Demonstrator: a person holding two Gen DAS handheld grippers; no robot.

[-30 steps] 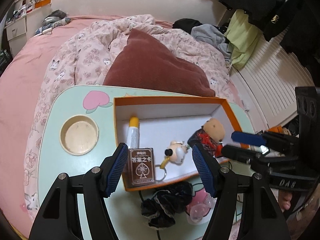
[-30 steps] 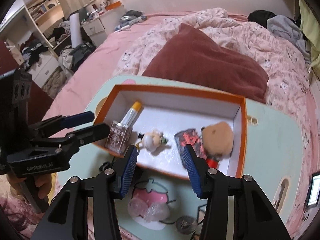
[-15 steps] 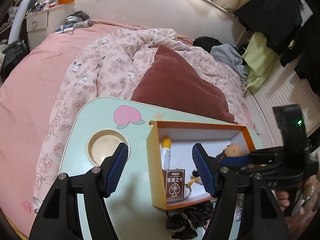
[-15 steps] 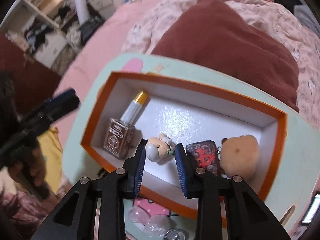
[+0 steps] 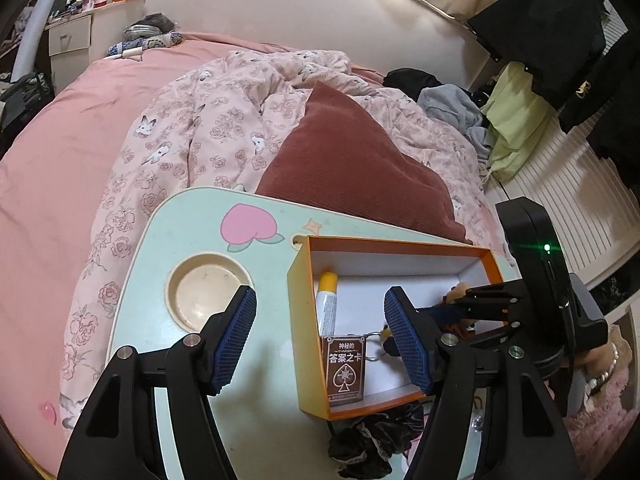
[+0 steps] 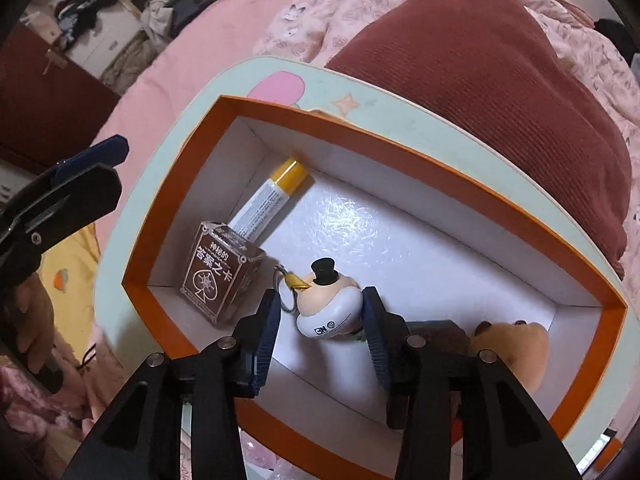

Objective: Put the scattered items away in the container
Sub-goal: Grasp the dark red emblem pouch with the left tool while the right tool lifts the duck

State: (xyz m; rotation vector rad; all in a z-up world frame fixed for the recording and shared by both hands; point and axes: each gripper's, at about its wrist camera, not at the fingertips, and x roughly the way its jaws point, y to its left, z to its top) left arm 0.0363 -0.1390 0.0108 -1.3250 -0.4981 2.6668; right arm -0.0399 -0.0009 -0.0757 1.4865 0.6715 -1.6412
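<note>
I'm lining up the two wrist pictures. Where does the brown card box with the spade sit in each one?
Left wrist: the card box stands low and centre, at the near end of the orange box.
Right wrist: the card box is left of centre, in the orange box's left corner.
Shared landmark: the yellow-capped tube lies just behind it in both.
</note>
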